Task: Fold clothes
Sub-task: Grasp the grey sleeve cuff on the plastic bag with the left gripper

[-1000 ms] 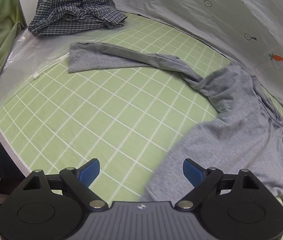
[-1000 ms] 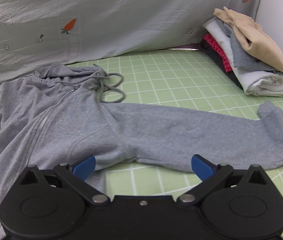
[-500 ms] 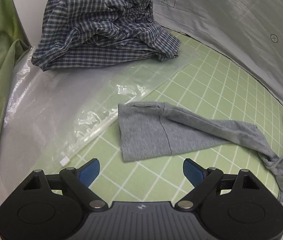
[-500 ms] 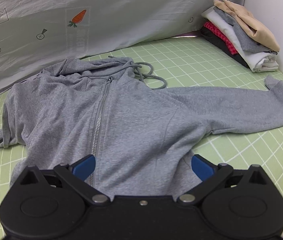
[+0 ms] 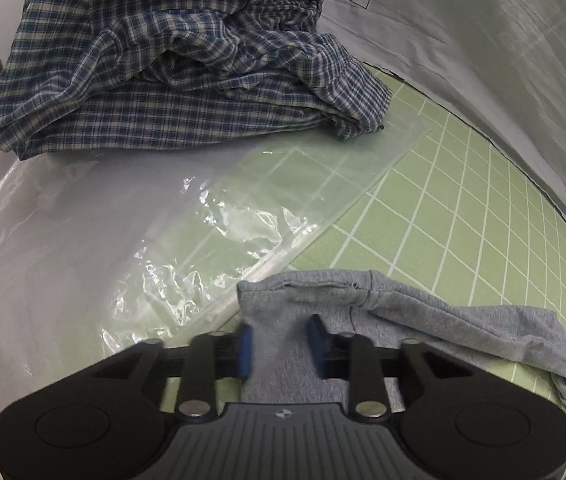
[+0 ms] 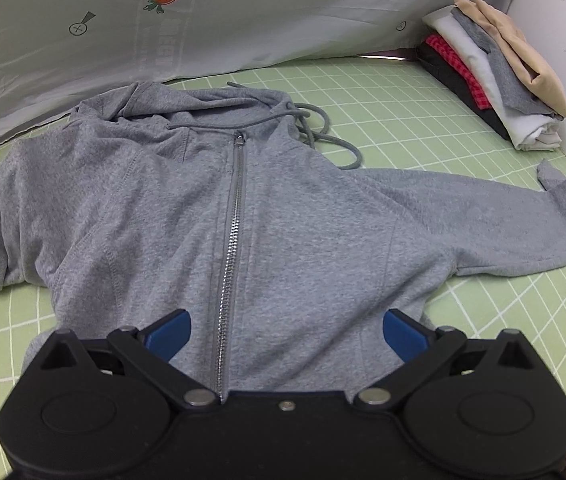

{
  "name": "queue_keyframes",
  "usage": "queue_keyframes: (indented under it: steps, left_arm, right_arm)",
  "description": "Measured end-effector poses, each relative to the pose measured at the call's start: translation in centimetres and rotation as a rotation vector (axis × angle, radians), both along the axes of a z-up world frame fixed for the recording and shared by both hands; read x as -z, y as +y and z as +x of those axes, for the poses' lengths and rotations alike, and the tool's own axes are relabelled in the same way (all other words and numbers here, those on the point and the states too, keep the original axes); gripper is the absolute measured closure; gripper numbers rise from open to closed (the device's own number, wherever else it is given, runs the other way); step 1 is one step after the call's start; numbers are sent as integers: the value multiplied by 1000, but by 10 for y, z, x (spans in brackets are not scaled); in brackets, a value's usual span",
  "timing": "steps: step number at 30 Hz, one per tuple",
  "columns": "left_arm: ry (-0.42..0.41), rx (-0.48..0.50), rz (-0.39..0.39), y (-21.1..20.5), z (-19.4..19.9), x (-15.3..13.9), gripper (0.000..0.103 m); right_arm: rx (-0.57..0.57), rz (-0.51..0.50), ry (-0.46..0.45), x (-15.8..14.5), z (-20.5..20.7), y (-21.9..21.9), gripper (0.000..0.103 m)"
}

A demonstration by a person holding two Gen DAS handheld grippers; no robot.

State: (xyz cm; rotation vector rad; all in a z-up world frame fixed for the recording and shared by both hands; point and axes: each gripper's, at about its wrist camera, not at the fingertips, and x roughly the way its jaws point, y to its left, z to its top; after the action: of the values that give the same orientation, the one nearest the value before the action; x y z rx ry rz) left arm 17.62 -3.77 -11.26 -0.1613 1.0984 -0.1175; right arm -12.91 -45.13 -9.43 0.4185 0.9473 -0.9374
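A grey zip hoodie (image 6: 291, 208) lies face up on the green grid mat (image 6: 403, 92), hood toward the back, its sleeves spread to either side. My right gripper (image 6: 287, 332) hovers open over the lower body, with the zipper (image 6: 233, 220) running between its blue pads, which touch nothing. In the left wrist view the far sleeve (image 5: 423, 312) ends in a cuff at the edge of a clear plastic bag (image 5: 203, 220). My left gripper (image 5: 279, 344) is closing on that cuff, with grey fabric bunched between its blurred blue pads.
A crumpled blue plaid shirt (image 5: 163, 72) lies on the plastic bag beyond the cuff. A grey printed sheet (image 5: 483, 40) rises along the back of the mat. A stack of folded clothes (image 6: 495, 68) stands at the back right by the wall.
My left gripper travelled along the sleeve to its cuff, came down and went from wide open to closed on it. My right gripper shifted from the right sleeve to over the hoodie's zipper.
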Motion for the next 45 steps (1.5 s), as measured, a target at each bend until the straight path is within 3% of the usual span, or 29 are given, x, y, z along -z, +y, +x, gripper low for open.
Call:
queue_keyframes:
  steps: [4, 13, 16, 18, 21, 24, 26, 32, 36, 43, 45]
  left_arm:
    - [-44, -18, -23, 9, -5, -10, 98]
    - [-209, -177, 91, 87, -46, -83, 98]
    - [-209, -250, 108, 116, -50, -90, 98]
    - [-160, -274, 108, 127, -48, -81, 97]
    - [-92, -309, 74, 131, -52, -64, 82]
    - [-52, -296, 76, 121, -59, -53, 59]
    - [-27, -308, 87, 114, -65, -46, 37]
    - [65, -328, -25, 103, -77, -20, 36]
    - [102, -358, -39, 98, -79, -5, 36]
    - [71, -412, -56, 104, -79, 1, 37]
    - [64, -423, -33, 105, -76, 1, 47]
  right_arm:
    - [-14, -1, -9, -1, 0, 3, 0]
    - [-44, 16, -55, -2, -10, 9, 0]
    - [-54, 24, -67, -2, -13, 10, 0]
    - [-62, 31, -74, -1, -15, 10, 0]
    - [-80, 35, -76, -1, -15, 12, 0]
    - [-98, 26, -75, -3, -17, 14, 0]
    - [-98, 26, -71, -3, -17, 15, 0]
    - [-114, 36, -53, 1, -13, 24, 0]
    - [-137, 37, -39, 2, -10, 28, 0]
    - [-142, 39, -22, 3, -9, 31, 0]
    - [-145, 40, -17, 4, -9, 31, 0]
